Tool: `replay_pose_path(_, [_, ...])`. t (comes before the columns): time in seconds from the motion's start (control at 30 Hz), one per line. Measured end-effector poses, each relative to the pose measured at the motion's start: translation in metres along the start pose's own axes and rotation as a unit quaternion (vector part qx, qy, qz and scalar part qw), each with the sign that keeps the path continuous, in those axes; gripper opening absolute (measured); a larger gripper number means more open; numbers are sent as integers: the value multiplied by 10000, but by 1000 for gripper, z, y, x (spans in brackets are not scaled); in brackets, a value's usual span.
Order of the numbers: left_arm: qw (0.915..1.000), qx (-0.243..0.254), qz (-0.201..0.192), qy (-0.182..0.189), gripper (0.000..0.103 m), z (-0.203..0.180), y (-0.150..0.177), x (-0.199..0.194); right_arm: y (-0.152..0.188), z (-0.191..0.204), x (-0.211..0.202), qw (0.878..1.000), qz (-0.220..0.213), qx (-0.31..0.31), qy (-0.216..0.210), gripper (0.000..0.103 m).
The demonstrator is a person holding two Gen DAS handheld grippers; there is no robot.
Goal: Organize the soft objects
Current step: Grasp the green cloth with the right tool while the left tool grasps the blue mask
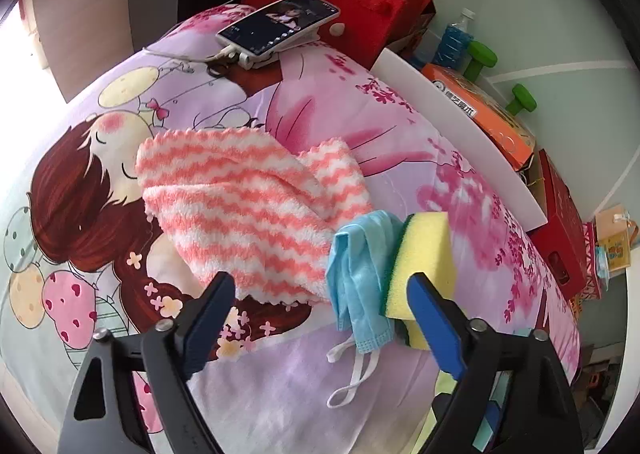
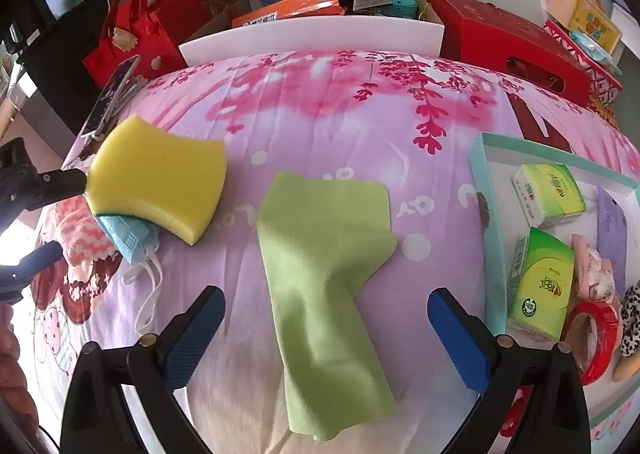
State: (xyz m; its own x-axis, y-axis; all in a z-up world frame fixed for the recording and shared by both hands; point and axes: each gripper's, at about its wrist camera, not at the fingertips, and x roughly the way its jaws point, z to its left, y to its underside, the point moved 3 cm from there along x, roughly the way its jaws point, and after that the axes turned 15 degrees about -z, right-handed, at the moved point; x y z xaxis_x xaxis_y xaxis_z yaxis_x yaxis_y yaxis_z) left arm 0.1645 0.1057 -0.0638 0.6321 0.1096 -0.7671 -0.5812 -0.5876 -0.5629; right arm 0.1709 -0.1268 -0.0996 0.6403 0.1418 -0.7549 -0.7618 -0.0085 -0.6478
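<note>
- Both sets of fingers stand spread and grasp nothing: the left gripper point(image 1: 320, 306) hovers low over a pile of soft items, its right-hand finger just beside the sponge; the right gripper point(image 2: 326, 330) straddles the green cloth without touching it.
- Bedspread point(image 2: 320, 126): printed pink and lilac quilt, serving as the sorting surface for everything below.
- Box point(image 2: 486, 190): pale teal rim, at the right edge of the bed; it already holds tissue packs point(image 2: 548, 194) and other small goods, so it is judged to be the collection point.
- Striped towel point(image 1: 248, 206): coral and white, loosely bunched, not yet sorted.
- Green cloth point(image 2: 320, 278): lies flat and creased between the right jaws, judged the next pick.
- Sponge point(image 1: 426, 254): yellow with a green scouring side, resting partly on the mask.
- Face mask point(image 1: 360, 266): blue, crumpled between towel and sponge, ear loops trailing loose.
</note>
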Motion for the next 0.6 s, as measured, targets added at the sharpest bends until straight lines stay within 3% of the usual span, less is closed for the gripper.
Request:
replay_pose_path(0.1, [10000,-62,21,-14,81,2,-1,4,3,2,2,10000,47,-52,-5,98])
replay_pose_path(0.27, [9995,-153,53,260,60,-3,1,11,8,6,6,9998,120,-140,-4,93])
replay_pose_path(0.6, [9967,-438,20,677,40,-10,4,18,15,5,12,9995,228,-217,27,80])
